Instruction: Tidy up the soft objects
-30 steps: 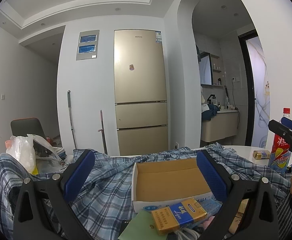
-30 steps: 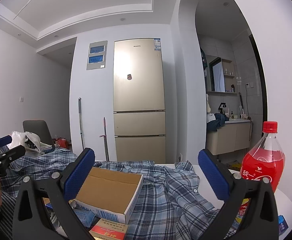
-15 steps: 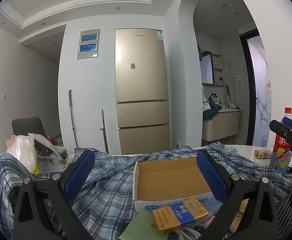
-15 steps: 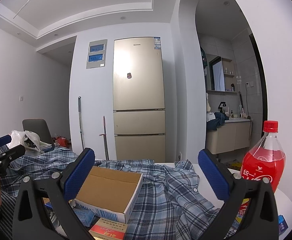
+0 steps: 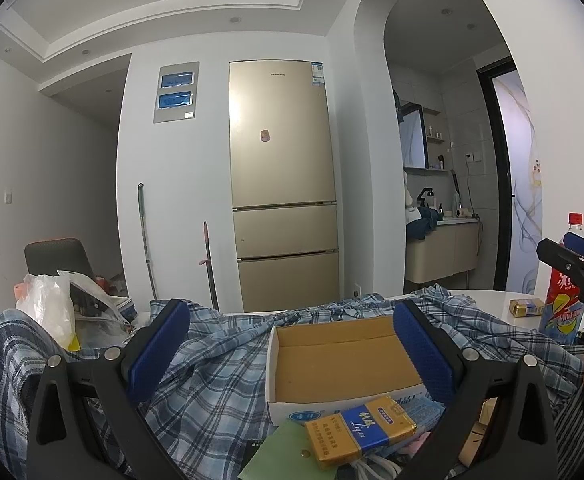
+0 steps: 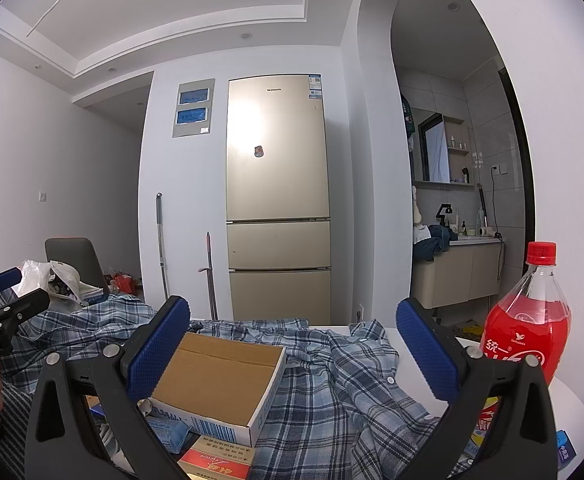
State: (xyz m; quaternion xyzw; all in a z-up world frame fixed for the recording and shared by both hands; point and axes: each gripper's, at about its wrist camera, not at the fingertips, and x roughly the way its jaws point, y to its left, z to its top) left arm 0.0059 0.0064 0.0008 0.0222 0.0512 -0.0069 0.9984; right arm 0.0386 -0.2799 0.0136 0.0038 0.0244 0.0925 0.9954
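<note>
A blue plaid shirt (image 5: 216, 376) lies crumpled across the white table, spreading left and right around an empty cardboard box (image 5: 339, 356). In the right wrist view the same shirt (image 6: 331, 392) bunches to the right of the box (image 6: 220, 380). My left gripper (image 5: 292, 344) hovers open above the shirt and box, its blue pads wide apart with nothing between them. My right gripper (image 6: 292, 348) is open too, held over the box and shirt, empty. Each gripper shows at the edge of the other's view, held by a hand.
A red drink bottle (image 6: 527, 320) stands at the right on the white table (image 6: 563, 396). A yellow and blue packet (image 5: 359, 432) lies in front of the box. White plastic bags (image 5: 52, 304) sit at the left. A gold fridge (image 5: 284, 184) stands behind.
Both views have shifted very slightly; the grippers stay open above the shirt and box, and nothing on the table has moved.
</note>
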